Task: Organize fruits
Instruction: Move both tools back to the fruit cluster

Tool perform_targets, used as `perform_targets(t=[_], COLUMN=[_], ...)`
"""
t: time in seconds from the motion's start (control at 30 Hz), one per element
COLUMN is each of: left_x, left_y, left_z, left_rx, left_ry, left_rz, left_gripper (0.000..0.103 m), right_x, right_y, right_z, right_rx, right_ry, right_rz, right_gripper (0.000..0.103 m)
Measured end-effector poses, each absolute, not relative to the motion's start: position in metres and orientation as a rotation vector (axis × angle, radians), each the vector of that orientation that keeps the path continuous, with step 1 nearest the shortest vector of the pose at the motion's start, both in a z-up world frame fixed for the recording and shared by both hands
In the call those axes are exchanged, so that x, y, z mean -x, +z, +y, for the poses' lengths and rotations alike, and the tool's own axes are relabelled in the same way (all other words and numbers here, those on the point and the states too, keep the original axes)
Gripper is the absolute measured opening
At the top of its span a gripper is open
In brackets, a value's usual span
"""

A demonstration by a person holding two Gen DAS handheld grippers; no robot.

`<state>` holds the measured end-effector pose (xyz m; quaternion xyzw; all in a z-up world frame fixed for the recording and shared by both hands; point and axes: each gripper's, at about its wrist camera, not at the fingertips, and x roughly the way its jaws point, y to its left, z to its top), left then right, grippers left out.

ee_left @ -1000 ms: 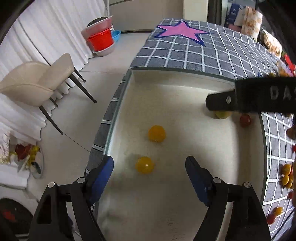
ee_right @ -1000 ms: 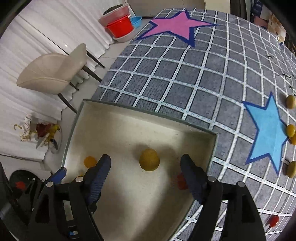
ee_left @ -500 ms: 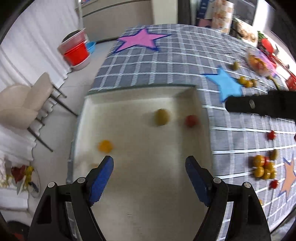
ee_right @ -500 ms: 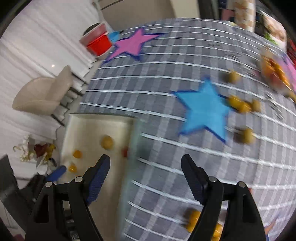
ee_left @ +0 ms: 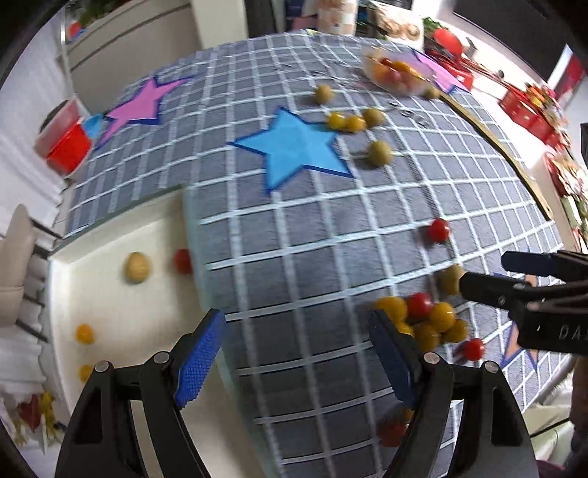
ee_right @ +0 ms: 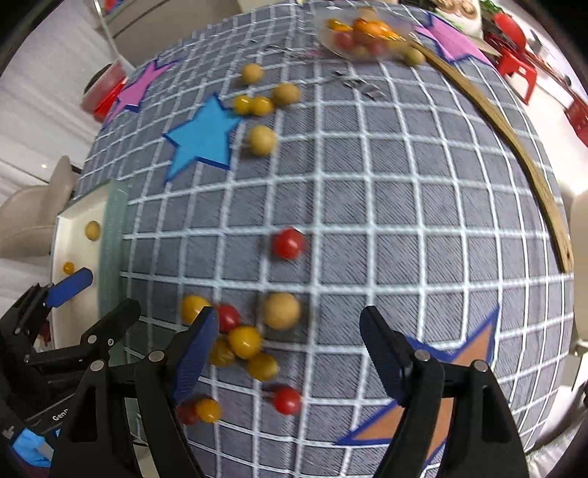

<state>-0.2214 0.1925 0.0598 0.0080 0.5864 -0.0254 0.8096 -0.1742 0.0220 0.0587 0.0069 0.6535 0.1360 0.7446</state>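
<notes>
Small round fruits lie on a grey checked tablecloth (ee_left: 294, 228). A cluster of yellow and red ones (ee_left: 422, 316) (ee_right: 239, 342) lies near both grippers. A tan fruit (ee_right: 281, 310) and a red one (ee_right: 288, 242) lie ahead of my right gripper (ee_right: 286, 353), which is open and empty. My left gripper (ee_left: 297, 353) is open and empty over the cloth beside the white tray (ee_left: 110, 228). The tray holds a tan fruit (ee_left: 136, 266), a red one (ee_left: 182, 260) and two small yellow ones (ee_left: 84, 333).
More yellow and tan fruits (ee_right: 261, 104) lie by a blue star (ee_right: 202, 138) farther back. A clear bowl of fruit (ee_right: 364, 35) stands at the far edge. The table's curved wooden rim (ee_right: 529, 161) runs on the right. A beige chair (ee_right: 33, 213) stands left.
Both grippers have swung right, away from over the white tray, to above the cloth and the fruit cluster. Both stay open and empty.
</notes>
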Motion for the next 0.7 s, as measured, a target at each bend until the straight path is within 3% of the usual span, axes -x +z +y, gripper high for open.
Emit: perform_targets(t=[0.23, 0.37, 0.53, 0.7], left_x=[0.215, 0.211, 0.207, 0.206], left_y=[0.045, 0.038, 0.034, 0.032], left_z=[0.167, 0.159, 0.154, 0.15], left_rx=[-0.056, -0.065, -0.069, -0.075], left_ry=[-0.141, -0.161, -0.162, -0.164], left_rz=[1.282, 1.303, 1.311, 1.309], left_gripper=[0.081, 0.081, 0.081, 0.081], right_x=[0.178, 0.178, 0.174, 0.17], right_y=[0.048, 0.042, 0.035, 0.029], right_z=[0.008, 0.007, 0.008, 0.016], right_rx=[-0.099, -0.141, -0.174, -0.175], right_ry=[0.319, 0.35, 0.37, 0.382], right_rz=[1.465, 1.485, 1.503, 1.527], right_gripper=[0.055, 0.052, 0.036, 0.034])
